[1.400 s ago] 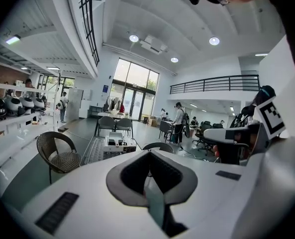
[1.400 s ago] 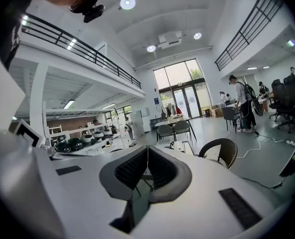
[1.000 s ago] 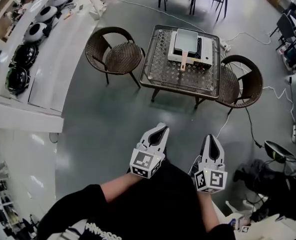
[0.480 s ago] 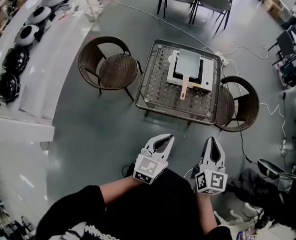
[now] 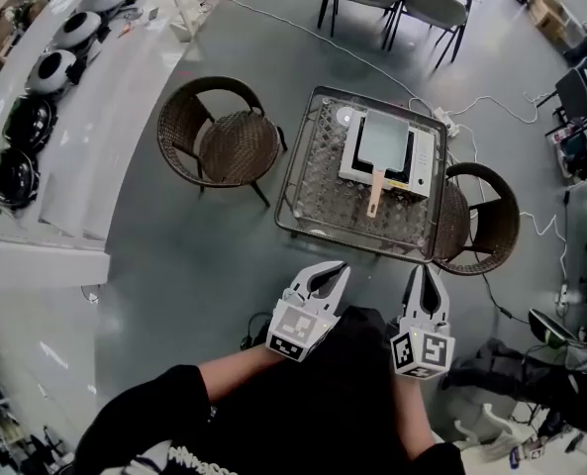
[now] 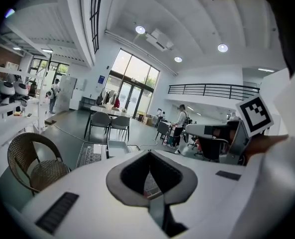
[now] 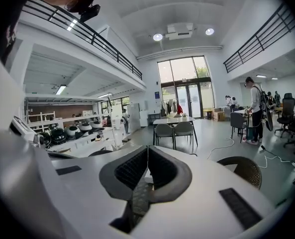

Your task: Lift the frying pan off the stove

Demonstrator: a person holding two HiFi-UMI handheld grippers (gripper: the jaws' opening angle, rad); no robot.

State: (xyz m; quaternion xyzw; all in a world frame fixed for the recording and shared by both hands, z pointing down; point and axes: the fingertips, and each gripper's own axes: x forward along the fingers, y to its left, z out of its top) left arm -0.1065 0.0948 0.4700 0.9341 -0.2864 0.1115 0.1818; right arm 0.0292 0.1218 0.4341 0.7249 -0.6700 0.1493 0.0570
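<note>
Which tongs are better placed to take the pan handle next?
Left, marginally. Both are shut, empty and short of the table. The pan handle points back between them; the left tongs angle toward it, while the right tongs aim at the stove right edge.

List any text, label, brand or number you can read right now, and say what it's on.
No text can be read for certain.
White print on the person's black shirt: cut off at the picture's edge, too blurred to read.
Blue sign beside the glass doors: too small to read.
Cubes on the left gripper and right gripper: square marker patterns only, no letters.
Stove: no readable label.
</note>
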